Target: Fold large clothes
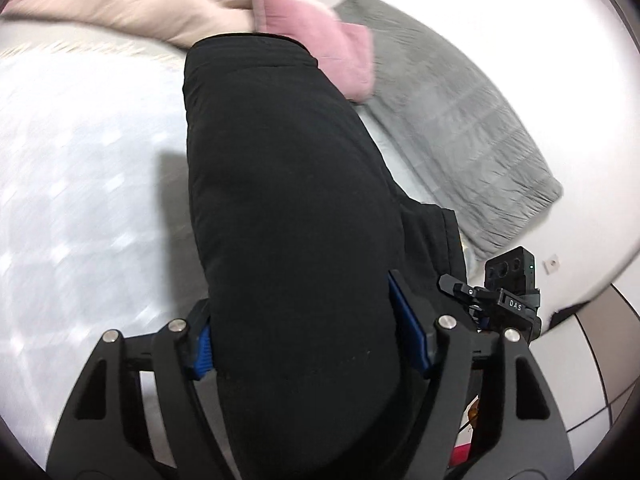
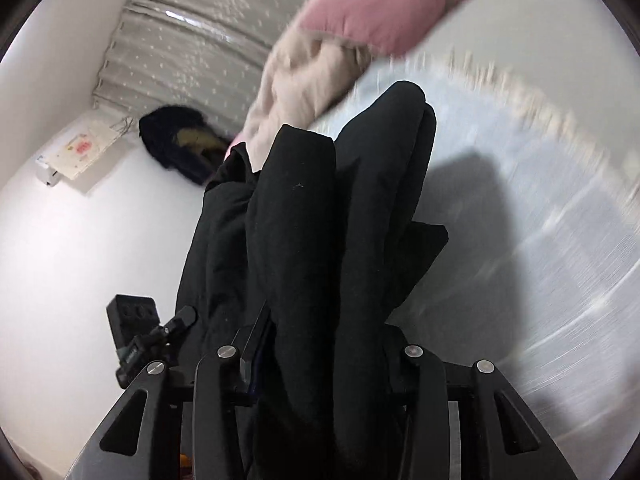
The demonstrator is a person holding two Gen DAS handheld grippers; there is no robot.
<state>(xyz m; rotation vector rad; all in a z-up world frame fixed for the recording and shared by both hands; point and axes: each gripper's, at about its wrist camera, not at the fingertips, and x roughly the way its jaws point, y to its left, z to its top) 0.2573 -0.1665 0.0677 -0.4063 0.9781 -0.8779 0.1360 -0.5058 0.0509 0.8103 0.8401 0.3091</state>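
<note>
A large black padded garment (image 1: pixel 280 184) fills the middle of the left wrist view and hangs over the pale bed sheet (image 1: pixel 80 184). My left gripper (image 1: pixel 304 336) is shut on a thick bunch of it between the blue pads (image 1: pixel 404 320). In the right wrist view the same black garment (image 2: pixel 312 240) hangs in folds, and my right gripper (image 2: pixel 320 356) is shut on it; its fingertips are hidden by the cloth.
A pink and beige quilt (image 1: pixel 160 4) lies at the far side of the bed, also in the right wrist view (image 2: pixel 340 24). A grey pillow (image 1: pixel 460 120) lies to the right. Another dark garment (image 2: pixel 180 140) lies near the grey curtain (image 2: pixel 200 28).
</note>
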